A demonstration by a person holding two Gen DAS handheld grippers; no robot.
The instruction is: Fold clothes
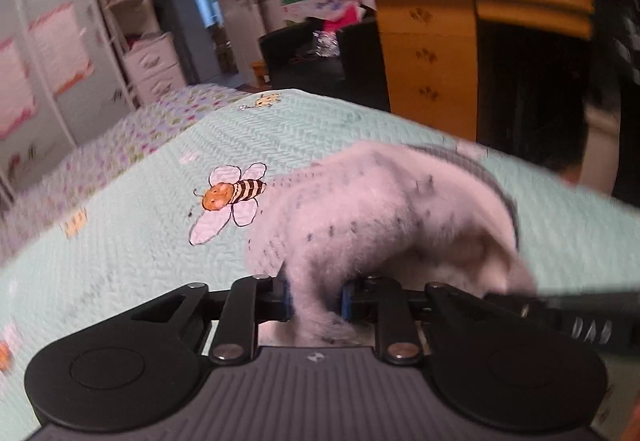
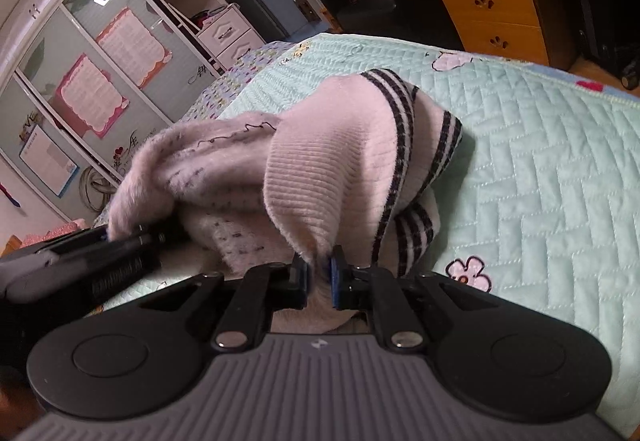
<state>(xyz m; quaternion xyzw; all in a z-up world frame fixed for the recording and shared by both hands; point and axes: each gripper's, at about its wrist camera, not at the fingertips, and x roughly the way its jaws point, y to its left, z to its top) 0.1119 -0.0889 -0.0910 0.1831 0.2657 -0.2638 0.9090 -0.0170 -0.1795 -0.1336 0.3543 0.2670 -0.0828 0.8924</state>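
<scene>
A pale pink fuzzy sweater (image 1: 384, 209) with dark flecks and black-striped ribbed trim lies bunched on the mint quilted bedspread (image 1: 120, 249). My left gripper (image 1: 314, 301) is shut on a fold of the sweater, which hangs down between its blue pads. In the right wrist view the sweater (image 2: 320, 169) rises in a lifted hump, its striped hem (image 2: 404, 129) on the far side. My right gripper (image 2: 319, 281) is shut on a ribbed edge of it. The left gripper (image 2: 132, 237) shows there at the left, pinching the sweater's other side.
The bedspread (image 2: 540, 169) carries bee (image 1: 232, 193) and flower prints. A wooden drawer unit (image 1: 428, 57) and a dark gap stand beyond the bed's far edge. White wardrobes (image 2: 80, 81) with pink posters line the left wall. Black chairs (image 1: 304, 53) stand behind the bed.
</scene>
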